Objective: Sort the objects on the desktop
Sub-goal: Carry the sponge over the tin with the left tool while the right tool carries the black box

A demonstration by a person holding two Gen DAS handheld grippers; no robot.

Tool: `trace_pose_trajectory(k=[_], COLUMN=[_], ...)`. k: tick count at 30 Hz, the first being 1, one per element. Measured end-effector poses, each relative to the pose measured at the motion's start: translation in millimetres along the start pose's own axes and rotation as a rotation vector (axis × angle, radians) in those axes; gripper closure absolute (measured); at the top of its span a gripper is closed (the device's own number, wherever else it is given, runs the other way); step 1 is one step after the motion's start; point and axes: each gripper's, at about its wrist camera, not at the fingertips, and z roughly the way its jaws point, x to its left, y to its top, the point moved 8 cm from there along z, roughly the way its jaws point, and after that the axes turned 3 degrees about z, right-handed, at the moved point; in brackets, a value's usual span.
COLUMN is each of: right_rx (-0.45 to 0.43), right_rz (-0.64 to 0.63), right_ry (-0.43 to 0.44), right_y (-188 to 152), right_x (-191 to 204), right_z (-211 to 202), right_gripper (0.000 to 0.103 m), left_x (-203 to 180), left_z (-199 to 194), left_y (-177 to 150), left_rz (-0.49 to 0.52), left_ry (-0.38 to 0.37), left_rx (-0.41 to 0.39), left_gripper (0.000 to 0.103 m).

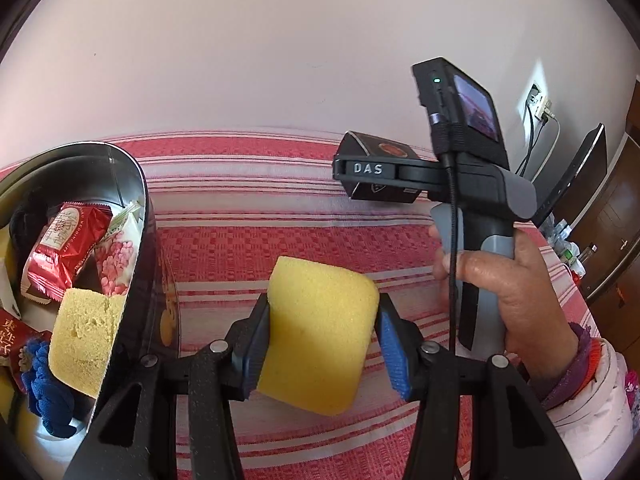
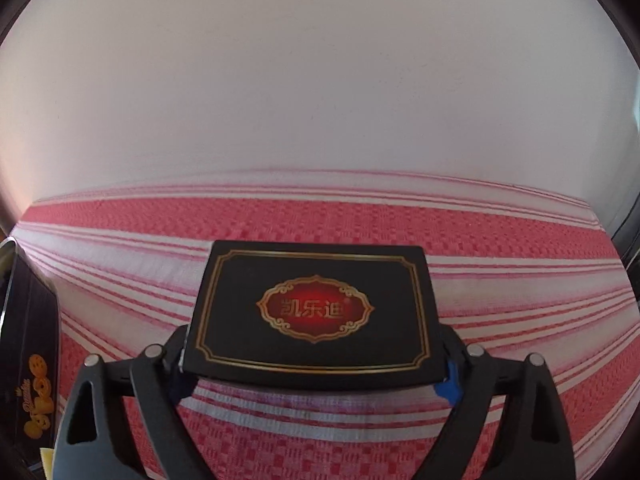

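Note:
My left gripper (image 1: 320, 344) is shut on a yellow sponge (image 1: 316, 336) and holds it above the red striped cloth, just right of a black metal tin (image 1: 138, 216). The tin holds a second yellow sponge (image 1: 84, 340), red snack packets (image 1: 64, 252) and a blue knitted piece (image 1: 48, 396). My right gripper (image 2: 316, 364) is shut on a flat black box (image 2: 316, 312) with a red and gold emblem, held level above the cloth. In the left wrist view the right gripper (image 1: 360, 170) and its black box (image 1: 380, 168) hang to the right, near the back edge.
The red and white striped cloth (image 2: 320, 224) covers the table up to a pale wall. The tin's side (image 2: 32, 360) shows at the left edge of the right wrist view. A wall socket with cables (image 1: 538, 104) and dark furniture (image 1: 616, 216) stand at the far right.

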Motion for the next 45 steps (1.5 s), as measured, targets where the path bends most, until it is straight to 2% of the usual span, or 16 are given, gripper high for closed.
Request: trace_pose_trajectory(k=[3, 5, 12, 16, 22, 27, 30, 35, 45], right_rx=[-0.065, -0.138, -0.385, -0.462, -0.476, -0.453, -0.474, -0.487, -0.481], right_rz=[0.078, 0.112, 0.11, 0.124, 0.092, 0.05, 0.039, 0.072, 0.064], right_ry=[0.034, 0.027, -0.114, -0.159, -0.196, -0.22, -0.234, -0.209, -0.164], right_y=[-5, -9, -40, -48, -71, -78, -82, -90, -94], right_x=[-12, -20, -27, -15, 2, -2, -1, 0, 10], right_z=[-23, -46, -143, -172, -191, -181, -188, -194, -198], right_gripper=[0.012, 0.012, 0.011, 0.011, 0.01, 0.01, 0.01, 0.01, 0.01], left_x=[-1, -3, -20, -26, -24, -22, -24, -37, -35], left_z=[16, 18, 6, 0, -4, 3, 5, 11, 2], left_y=[8, 11, 14, 15, 17, 19, 19, 26, 17], left_rz=[0.012, 0.021, 0.102, 0.117, 0.097, 0.083, 0.086, 0.088, 0.073], left_ry=[0.006, 0.018, 0.079, 0.099, 0.131, 0.142, 0.143, 0.138, 0.12], left_rx=[-0.017, -0.036, -0.142, -0.172, -0.182, -0.18, -0.181, -0.182, -0.185], left_gripper=[0.051, 0.051, 0.05, 0.05, 0.05, 0.05, 0.05, 0.05, 0.05])
